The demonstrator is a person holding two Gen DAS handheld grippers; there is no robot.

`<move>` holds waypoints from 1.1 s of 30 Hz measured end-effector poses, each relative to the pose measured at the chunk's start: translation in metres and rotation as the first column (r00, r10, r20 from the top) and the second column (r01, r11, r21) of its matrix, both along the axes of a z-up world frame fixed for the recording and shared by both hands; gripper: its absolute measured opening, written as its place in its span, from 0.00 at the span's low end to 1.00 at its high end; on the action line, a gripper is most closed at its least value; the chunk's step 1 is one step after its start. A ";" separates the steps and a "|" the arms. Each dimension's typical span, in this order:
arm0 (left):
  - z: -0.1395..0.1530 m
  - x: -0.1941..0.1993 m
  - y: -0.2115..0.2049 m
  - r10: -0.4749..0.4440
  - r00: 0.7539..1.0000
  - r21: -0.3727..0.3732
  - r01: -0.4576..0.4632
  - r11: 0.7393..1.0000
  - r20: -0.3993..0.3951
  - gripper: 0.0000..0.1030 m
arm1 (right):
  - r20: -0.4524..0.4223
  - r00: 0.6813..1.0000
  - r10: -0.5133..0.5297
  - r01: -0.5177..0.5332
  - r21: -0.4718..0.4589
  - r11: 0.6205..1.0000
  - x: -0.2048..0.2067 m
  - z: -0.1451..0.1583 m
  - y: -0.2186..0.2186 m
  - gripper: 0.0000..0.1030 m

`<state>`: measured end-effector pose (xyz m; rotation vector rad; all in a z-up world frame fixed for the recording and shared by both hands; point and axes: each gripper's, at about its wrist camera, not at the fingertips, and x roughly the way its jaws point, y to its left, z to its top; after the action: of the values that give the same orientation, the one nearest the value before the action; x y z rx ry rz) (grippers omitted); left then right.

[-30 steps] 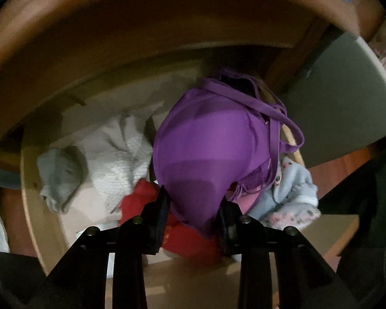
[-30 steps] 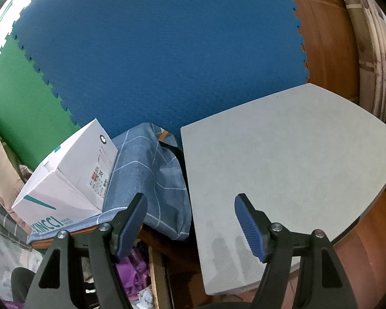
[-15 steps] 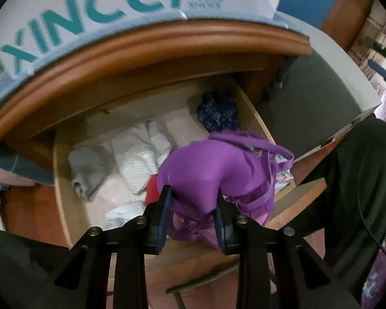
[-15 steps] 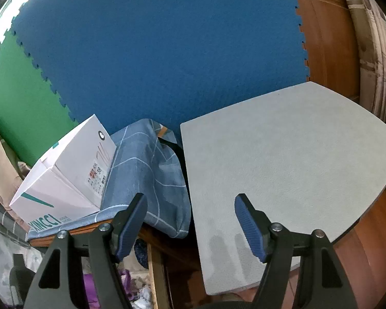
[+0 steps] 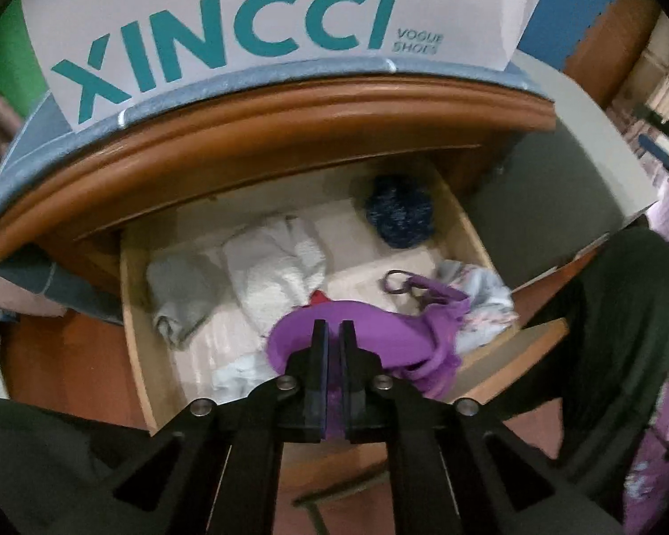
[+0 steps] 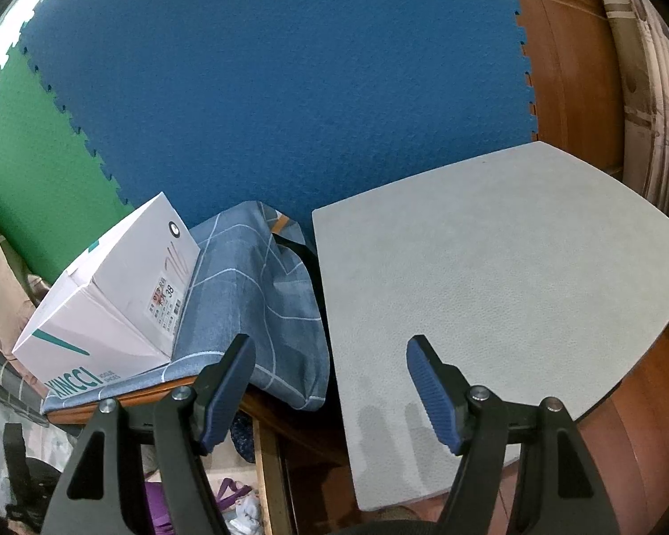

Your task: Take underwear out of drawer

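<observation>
The open wooden drawer [image 5: 131, 312] holds a grey cloth [image 5: 178, 294] at its left, a white cloth [image 5: 276, 267] beside it, a dark blue bundle [image 5: 399, 218] at the back right, a pale floral garment [image 5: 486, 303] at the right and purple underwear [image 5: 379, 339] near the front. Above, the cabinet top [image 5: 290, 111] carries a blue checked cloth [image 6: 254, 276] with a white shoe box [image 5: 263, 13] on it. A grey table [image 6: 490, 290] stands beside the cabinet.

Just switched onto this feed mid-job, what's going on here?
The left gripper is shut on a purple bra over the open wooden drawer, part of it still draped on the clothes inside. The right gripper hangs open and empty above the grey table beside the drawer unit.
</observation>
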<state>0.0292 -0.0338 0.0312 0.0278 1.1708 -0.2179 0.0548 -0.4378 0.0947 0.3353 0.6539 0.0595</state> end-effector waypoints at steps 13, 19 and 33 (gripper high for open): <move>-0.015 0.006 0.025 0.044 0.993 0.047 -0.039 0.998 -0.106 0.87 | -0.007 1.000 0.003 -0.003 -0.001 1.000 0.000 0.000 0.000 0.70; -0.047 0.017 0.013 0.004 0.980 -0.023 -0.009 1.000 -0.201 0.89 | -0.014 1.000 0.003 -0.003 -0.010 1.000 0.000 -0.001 0.000 0.70; -0.060 0.013 -0.021 -0.161 0.957 -0.251 0.099 0.963 -0.242 0.15 | -0.018 1.000 0.003 -0.003 -0.003 1.000 0.001 -0.002 -0.001 0.70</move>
<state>0.0426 -0.0549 -0.0289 -0.1372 1.3994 -0.4898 0.0560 -0.4387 0.0928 0.3325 0.6724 0.0589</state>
